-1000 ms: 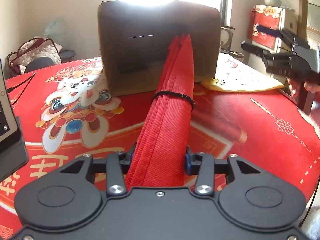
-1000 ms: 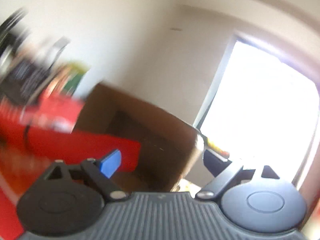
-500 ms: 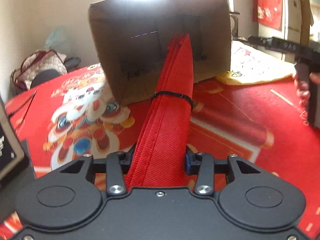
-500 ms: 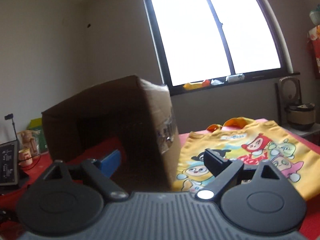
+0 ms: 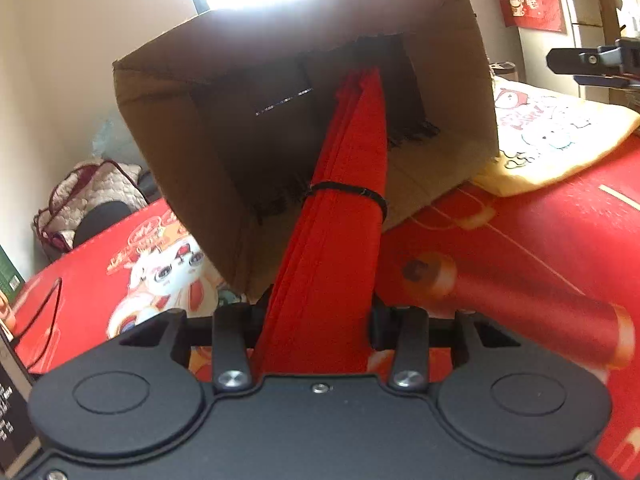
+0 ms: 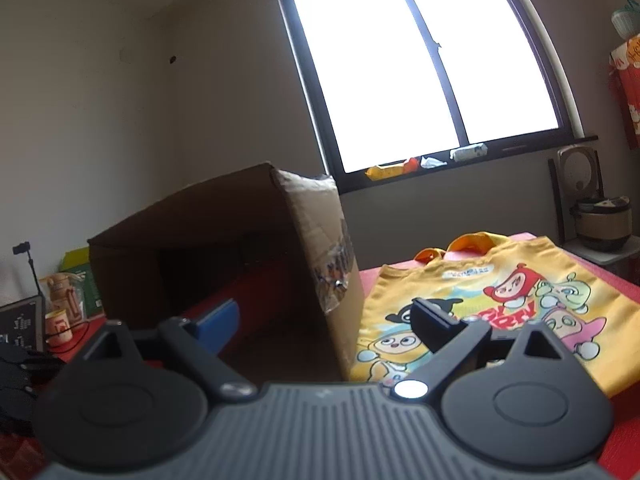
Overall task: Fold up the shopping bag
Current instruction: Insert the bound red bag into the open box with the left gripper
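A folded red shopping bag (image 5: 340, 240), bound by a black band (image 5: 348, 192), sticks out forward from my left gripper (image 5: 316, 312), which is shut on its near end. The bag's far tip reaches into the mouth of a brown cardboard box (image 5: 180, 140) lying on its side. In the right wrist view the box (image 6: 224, 220) stands to the left, with the red bag (image 6: 256, 280) dimly visible inside. My right gripper (image 6: 324, 316) is open, nothing between its fingers, low over the table near the box's corner. It also shows at the left wrist view's right edge, right gripper (image 5: 592, 62).
A yellow cartoon-print bag (image 6: 480, 304) lies flat to the right of the box. The table wears a red printed cloth (image 5: 520, 248). A screen (image 6: 20, 324) and a mug (image 6: 58, 326) stand at the left. A rice cooker (image 6: 604, 224) sits by the window.
My left gripper has carried the red bag toward the box, and its tip now sits inside the opening. My right gripper rolled upright early on, then stayed put.
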The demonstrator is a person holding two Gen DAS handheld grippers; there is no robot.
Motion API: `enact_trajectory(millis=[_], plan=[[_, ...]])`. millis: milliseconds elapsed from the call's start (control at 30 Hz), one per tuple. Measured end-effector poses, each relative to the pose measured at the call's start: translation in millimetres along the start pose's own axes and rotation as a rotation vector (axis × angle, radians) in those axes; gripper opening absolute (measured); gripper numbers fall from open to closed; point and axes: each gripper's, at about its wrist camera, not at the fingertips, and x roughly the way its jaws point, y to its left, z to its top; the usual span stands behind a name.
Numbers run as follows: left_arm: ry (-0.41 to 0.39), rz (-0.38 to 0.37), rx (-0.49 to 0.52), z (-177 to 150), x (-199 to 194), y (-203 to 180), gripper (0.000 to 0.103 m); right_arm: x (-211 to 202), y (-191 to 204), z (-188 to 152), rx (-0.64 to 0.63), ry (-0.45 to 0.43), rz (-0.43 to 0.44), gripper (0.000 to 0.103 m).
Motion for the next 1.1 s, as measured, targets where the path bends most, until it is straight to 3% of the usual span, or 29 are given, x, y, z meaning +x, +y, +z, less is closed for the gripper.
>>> enact_trajectory(millis=[433, 700, 1100], plan=[[-0.029, 0.042, 0.073, 22.1, 32.9, -8.8, 0.043, -5.1, 1.4, -2.9, -0.012, -0.002, -0.019, 0.095], [-0.072, 0.046, 0.193, 22.4, 40.4, -15.5, 0.044, -6.6, 3.7, -2.7, -0.010, -0.012, -0.015, 0.095], [-0.122, 0.119, 0.317, 29.9, 76.7, -14.1, 0.051, -6.2, 5.2, -3.4, -0.036, -0.011, -0.019, 0.097]])
